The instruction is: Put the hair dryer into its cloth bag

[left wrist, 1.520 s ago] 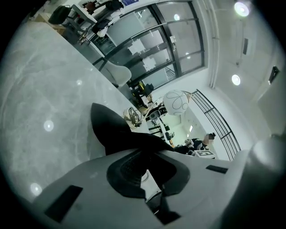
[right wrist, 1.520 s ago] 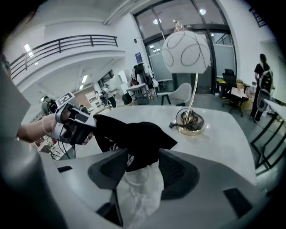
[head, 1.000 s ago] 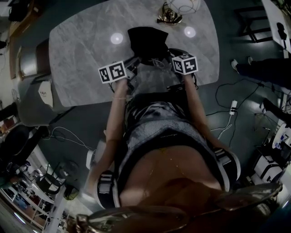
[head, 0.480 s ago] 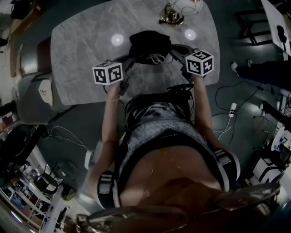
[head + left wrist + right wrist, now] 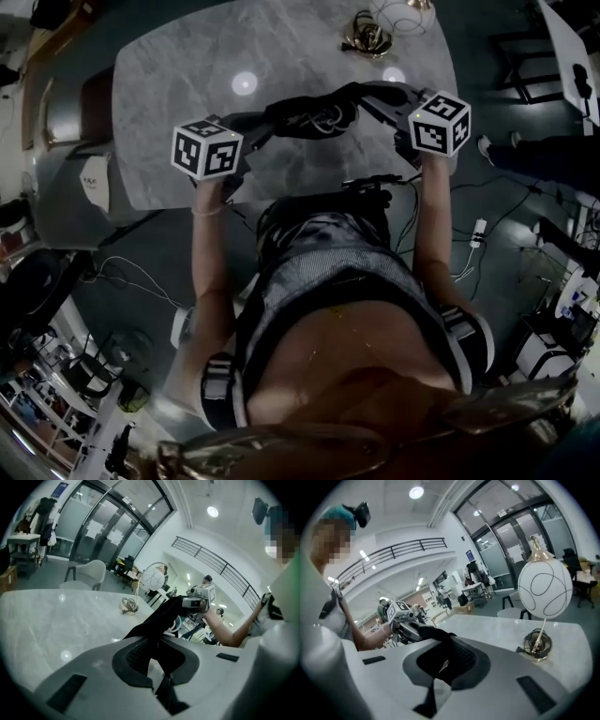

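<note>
Left gripper (image 5: pixel 157 667): your fingers (image 5: pixel 96 665) pinch one end of the cloth bag (image 5: pixel 302 114).
Right gripper (image 5: pixel 439 670): fingers clamp the other end (bag stretched above the desk (image 5: pixel 169 84)).

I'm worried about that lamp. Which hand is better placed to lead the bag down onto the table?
Left, probably. Both grippers' jaws are shut on the bag, but the left gripper hangs over open table, while the right gripper sits by the table's edge, nearer the lamp.
</note>
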Motion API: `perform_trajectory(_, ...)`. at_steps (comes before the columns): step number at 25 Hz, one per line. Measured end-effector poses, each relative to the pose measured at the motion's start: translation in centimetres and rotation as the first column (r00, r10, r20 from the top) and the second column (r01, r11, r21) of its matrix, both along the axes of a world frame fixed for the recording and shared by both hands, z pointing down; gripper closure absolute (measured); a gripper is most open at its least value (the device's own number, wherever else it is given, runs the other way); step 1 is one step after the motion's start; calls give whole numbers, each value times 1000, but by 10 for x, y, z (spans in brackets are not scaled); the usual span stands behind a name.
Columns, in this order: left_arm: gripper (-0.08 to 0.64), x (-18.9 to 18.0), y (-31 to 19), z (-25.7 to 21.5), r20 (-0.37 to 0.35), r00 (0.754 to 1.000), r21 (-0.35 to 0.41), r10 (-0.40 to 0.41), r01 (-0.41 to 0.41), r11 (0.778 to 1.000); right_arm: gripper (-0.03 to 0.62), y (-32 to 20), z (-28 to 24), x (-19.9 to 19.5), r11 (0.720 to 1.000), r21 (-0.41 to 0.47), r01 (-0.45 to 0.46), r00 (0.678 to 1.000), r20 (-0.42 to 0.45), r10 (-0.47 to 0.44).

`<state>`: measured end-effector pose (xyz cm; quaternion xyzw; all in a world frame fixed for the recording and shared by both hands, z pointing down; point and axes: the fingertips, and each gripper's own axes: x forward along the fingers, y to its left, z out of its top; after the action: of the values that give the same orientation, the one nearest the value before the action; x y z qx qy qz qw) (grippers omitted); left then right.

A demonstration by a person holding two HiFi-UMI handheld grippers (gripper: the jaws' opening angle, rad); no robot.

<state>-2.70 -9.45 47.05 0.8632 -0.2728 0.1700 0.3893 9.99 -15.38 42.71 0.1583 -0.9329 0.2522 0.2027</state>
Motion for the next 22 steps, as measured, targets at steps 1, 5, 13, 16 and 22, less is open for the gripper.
perform_trajectory(1,549,-3,2,-7,-49,999,-3,-1,1,1000,523,3,-6,-3,1000,-25,4,999,47,-3)
perform_trajectory(5,549,-21,9,-4,-79,997,-16,-25,24,1000,523,13,-6,-19,997,-75,4,997,81,2)
perform_trajectory(13,549,-60,24,1,-101,993,-7,-53,52,999,523,19,-1,-60,995,-24,-93,995,32,94)
perform_trajectory(16,549,-77,15,0,-110,989,-10,-97,96,995,523,17,1,-71,996,-20,-86,996,6,86)
perform_trajectory(22,548,-89,16,30,79,993,36,-89,86,996,523,13,14,-89,990,-85,-110,993,36,114)
